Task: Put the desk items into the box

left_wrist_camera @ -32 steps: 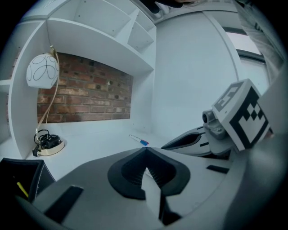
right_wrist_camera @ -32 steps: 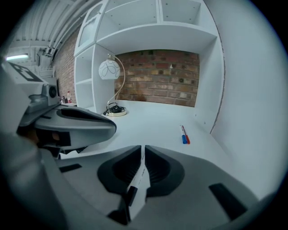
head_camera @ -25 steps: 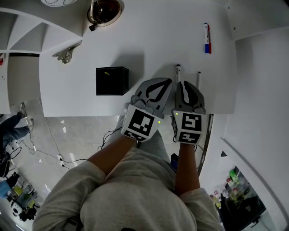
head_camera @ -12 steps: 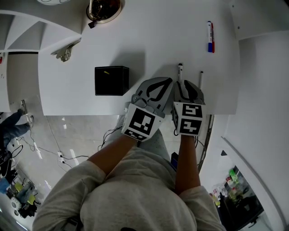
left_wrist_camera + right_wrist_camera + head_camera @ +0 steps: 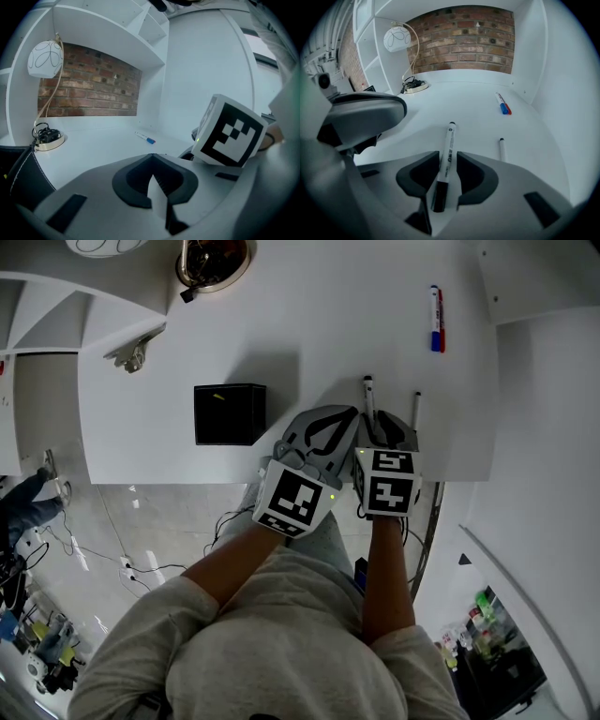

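Observation:
A white marker with a black cap lies on the white desk, its barrel between the spread jaws of my right gripper. Those jaws have just been opening and their pads stand clear of the marker. My right gripper points steeply down at the desk's near edge. Just left of it, my left gripper is shut with nothing in it, its tips meeting. The black open box stands further left on the desk.
A thin white pen lies just right of the marker. A blue and a red marker lie side by side further back. A lamp base with its cord sits at the back, and a metal clip at the left. White shelves flank the desk.
The right gripper has tipped downward over the marker and its jaws have spread apart around it. The left gripper has stayed where it was.

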`<control>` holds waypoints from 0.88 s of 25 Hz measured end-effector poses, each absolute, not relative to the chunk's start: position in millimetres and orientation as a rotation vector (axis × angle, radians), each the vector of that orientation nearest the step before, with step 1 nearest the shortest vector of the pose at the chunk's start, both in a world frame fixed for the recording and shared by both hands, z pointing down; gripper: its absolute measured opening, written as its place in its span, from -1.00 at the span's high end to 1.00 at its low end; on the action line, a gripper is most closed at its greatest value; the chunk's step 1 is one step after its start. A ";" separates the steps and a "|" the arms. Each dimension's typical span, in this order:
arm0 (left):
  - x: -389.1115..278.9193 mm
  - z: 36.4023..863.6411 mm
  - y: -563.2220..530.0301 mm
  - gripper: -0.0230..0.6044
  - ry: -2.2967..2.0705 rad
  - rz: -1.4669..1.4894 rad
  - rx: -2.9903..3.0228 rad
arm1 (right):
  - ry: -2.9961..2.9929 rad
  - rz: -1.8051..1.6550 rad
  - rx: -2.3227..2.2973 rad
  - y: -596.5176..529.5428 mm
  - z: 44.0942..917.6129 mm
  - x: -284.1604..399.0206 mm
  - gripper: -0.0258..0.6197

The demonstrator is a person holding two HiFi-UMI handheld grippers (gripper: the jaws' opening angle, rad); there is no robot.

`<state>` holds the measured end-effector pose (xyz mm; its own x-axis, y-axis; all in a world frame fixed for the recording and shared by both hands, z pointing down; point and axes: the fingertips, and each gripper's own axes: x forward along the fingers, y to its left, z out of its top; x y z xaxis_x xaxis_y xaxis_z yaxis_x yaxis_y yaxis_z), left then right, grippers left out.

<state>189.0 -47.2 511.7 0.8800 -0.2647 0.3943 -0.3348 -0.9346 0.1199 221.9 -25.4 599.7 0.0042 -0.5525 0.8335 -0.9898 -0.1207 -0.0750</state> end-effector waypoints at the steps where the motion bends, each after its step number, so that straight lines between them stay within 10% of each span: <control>1: 189.2 511.9 -45.7 0.91 -0.455 0.563 2.866 | -1.589 1.009 1.723 -25.5 599.9 221.7 0.52; 22: 177.2 492.6 -40.7 0.91 -0.409 0.597 2.889 | -1.599 1.023 1.827 -25.4 573.7 213.4 0.68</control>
<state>177.2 -40.7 492.6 0.8826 -0.2322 0.4088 -0.2976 -0.9491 0.1033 213.4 -25.4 573.7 0.0272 -0.6006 0.7991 -0.9774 -0.1838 -0.1048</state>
